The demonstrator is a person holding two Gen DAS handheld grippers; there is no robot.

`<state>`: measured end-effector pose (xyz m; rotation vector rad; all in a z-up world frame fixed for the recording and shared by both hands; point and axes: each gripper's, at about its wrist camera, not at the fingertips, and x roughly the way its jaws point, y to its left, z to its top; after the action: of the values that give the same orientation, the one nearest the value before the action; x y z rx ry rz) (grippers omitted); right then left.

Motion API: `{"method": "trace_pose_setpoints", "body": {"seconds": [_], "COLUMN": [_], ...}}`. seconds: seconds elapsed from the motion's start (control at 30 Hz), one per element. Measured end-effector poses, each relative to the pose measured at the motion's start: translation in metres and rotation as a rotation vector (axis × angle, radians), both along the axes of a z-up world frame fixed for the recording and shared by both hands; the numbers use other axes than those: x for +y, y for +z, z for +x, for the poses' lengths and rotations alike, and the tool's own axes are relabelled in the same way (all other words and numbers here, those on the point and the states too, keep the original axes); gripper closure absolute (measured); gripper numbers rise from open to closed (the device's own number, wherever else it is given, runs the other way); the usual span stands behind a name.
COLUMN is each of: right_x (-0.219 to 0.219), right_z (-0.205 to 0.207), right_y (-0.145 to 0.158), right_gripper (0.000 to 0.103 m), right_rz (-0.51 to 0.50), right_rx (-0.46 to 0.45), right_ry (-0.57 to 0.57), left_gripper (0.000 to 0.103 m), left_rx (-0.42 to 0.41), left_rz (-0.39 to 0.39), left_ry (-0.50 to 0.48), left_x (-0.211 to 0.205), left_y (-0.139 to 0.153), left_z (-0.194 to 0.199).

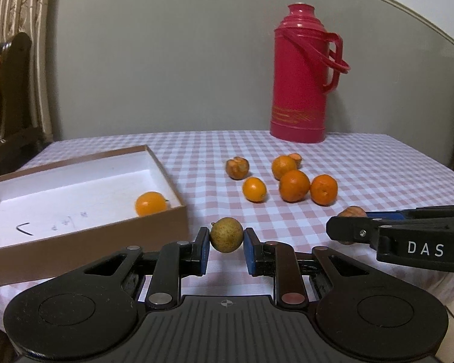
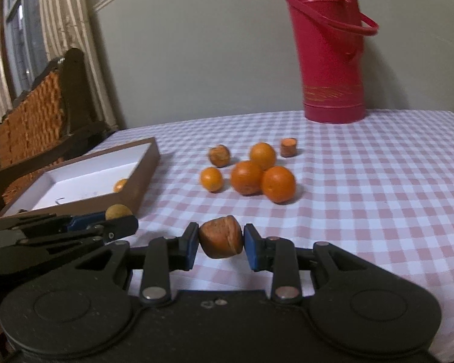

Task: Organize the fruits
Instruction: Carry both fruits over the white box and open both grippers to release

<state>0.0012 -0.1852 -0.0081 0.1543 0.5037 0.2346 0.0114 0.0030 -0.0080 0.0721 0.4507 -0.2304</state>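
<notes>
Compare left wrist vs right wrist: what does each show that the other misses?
Left wrist only: the green-brown fruit seen whole in the left gripper.
Right wrist only: the brown fruit seen whole in the right gripper, a window.
Both: box holding one orange, loose oranges, red thermos.

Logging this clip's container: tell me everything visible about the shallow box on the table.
The box is a shallow, open rectangular tray, seemingly cardboard, with brown outer walls and a white inside bearing faint pen marks. It lies flat on the checked tablecloth at the table's left side, lidless. One orange rests inside against its near-right corner. Nothing else is seen in it, and neither gripper touches it.
</notes>
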Motion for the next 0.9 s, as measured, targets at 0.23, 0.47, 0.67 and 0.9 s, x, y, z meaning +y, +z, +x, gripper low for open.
{"method": "trace_pose_setpoints", "body": {"seconds": [0.23,0.47,0.67,0.9], "right_x": [0.022,0.045,0.063,0.081], "right_z": [-0.002,0.004,0.013,0.025], "right_y": [0.01,0.02,0.025,0.027], "right_gripper": [0.08,0.08,0.08,0.079], "right_rz": [0.011,0.033,0.043,0.058], "right_rx": [-0.074,-0.144,-0.192,-0.227], "right_ry": [0.054,0.086,0.101,0.103], "left_gripper": [0.079,0.079,0.079,0.079], "left_rx": [-0.05,-0.109,-0.149,-0.185], "left_rz": [-0.033,-0.04,-0.052,-0.052], "left_ry": [0.056,0.135,0.242,0.379], "left_x": [0.022,0.047,0.075,0.116], "left_y": [0.01,0.018,0.024,0.027], "left_z": [-0.005,-0.009,-0.009,-0.009]}}
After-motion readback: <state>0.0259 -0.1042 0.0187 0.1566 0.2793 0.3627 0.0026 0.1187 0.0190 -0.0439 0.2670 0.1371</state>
